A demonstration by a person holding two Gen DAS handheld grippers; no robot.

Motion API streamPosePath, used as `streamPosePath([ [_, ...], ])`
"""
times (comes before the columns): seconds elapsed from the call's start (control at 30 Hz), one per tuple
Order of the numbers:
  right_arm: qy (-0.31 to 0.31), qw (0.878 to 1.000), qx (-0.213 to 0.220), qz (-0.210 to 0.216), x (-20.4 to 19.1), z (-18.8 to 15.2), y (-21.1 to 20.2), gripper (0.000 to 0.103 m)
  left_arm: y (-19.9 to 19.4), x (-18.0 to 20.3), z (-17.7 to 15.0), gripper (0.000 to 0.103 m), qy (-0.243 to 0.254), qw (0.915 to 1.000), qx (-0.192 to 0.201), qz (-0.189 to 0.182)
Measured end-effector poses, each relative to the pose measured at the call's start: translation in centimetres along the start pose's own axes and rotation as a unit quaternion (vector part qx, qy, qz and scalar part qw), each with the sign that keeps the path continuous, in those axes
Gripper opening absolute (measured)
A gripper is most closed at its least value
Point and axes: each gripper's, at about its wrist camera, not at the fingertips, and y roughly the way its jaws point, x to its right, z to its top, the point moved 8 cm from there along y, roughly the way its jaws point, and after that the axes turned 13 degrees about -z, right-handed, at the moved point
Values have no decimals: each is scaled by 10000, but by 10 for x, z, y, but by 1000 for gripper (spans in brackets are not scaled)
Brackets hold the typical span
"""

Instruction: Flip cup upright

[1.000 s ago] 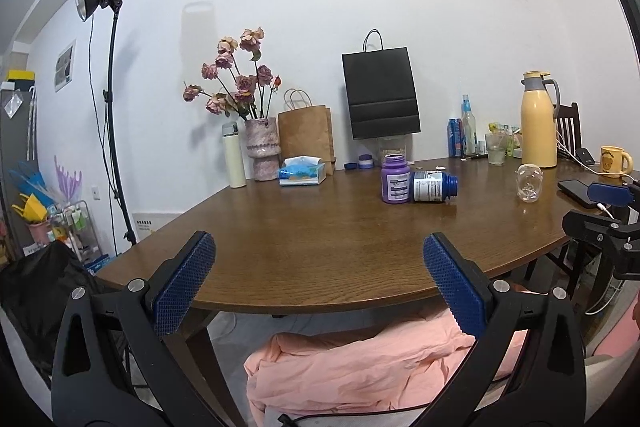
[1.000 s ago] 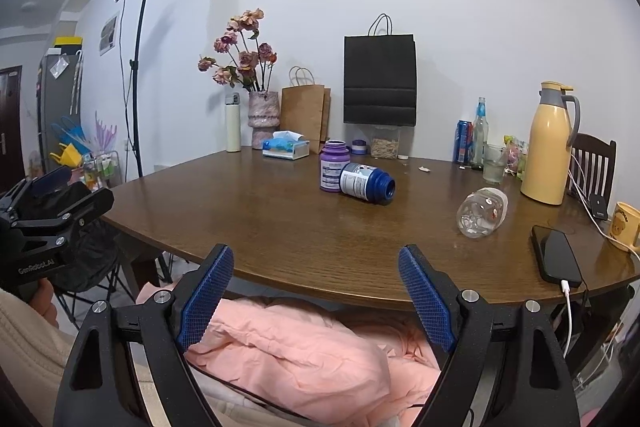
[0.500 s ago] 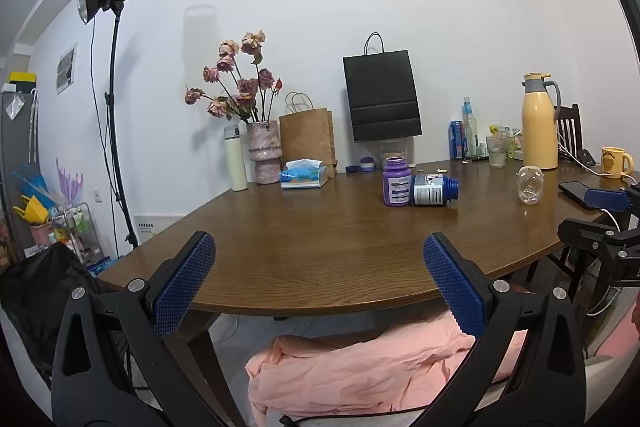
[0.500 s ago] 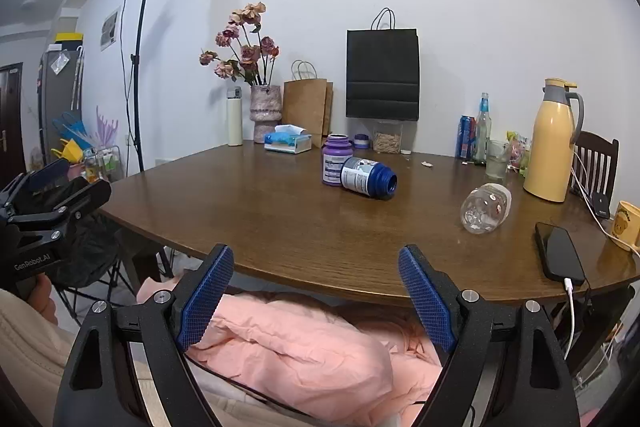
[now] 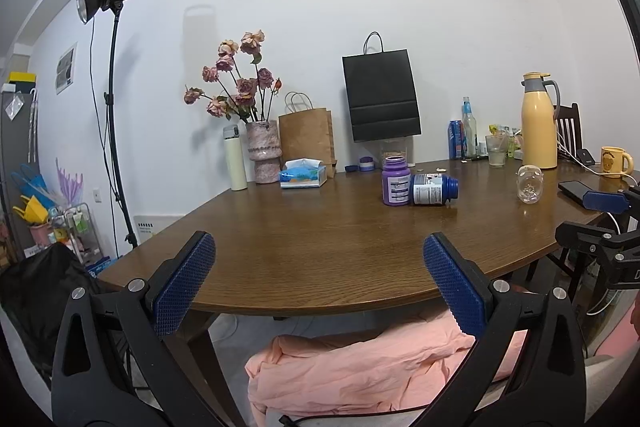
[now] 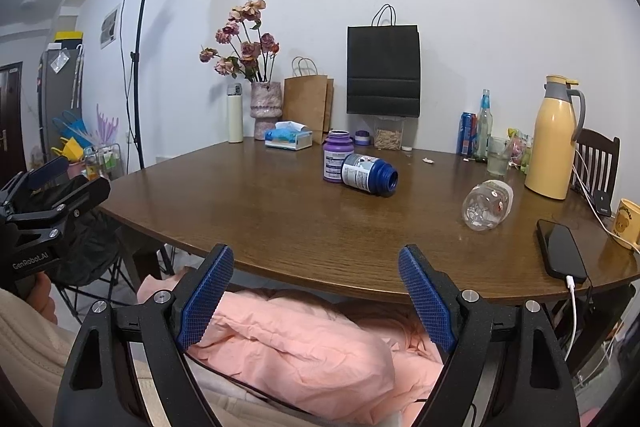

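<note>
On the far left of the wooden table point(image 6: 280, 227) stood a cream flask point(image 6: 235, 113), upright and capped, and just beside it a mottled pink vase point(image 6: 265, 109) holding wilted pink roses. A tissue box point(image 6: 289, 138) lay in front of a brown paper bag point(image 6: 307, 105), a tissue sticking out of its top. Near the middle, a purple jar point(image 6: 335, 157) stood upright, and a white-labelled blue jar point(image 6: 368, 174) lay on its side touching it, mouth turned right; its contents could not be made out. Behind them, under a black paper bag point(image 6: 383, 71), a clear tub point(image 6: 388, 135) held pale flakes.

Further right, the cup point(image 6: 487, 205), clear glass with small printed figures, lay on its side on the table, apart from everything else and looking empty. Beyond it stood a drinking glass point(image 6: 497, 157) partly filled with water, then a yellow thermos jug point(image 6: 554, 139), lid shut. A phone point(image 6: 560, 249) lay near the edge, and a yellow mug point(image 6: 629, 223) sat at the far right.

The left gripper point(image 5: 318, 281) hung short of the table's near edge, its blue pads spread wide with nothing between them. The right gripper point(image 6: 316, 291) was likewise spread apart and empty, well short of the cup.
</note>
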Motion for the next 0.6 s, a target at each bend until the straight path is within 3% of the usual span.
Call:
streamPosePath([
  [0.6,22,10000,-27,-4,0,-2,-3,89,0,1,0,103,1,10000,0,-2],
])
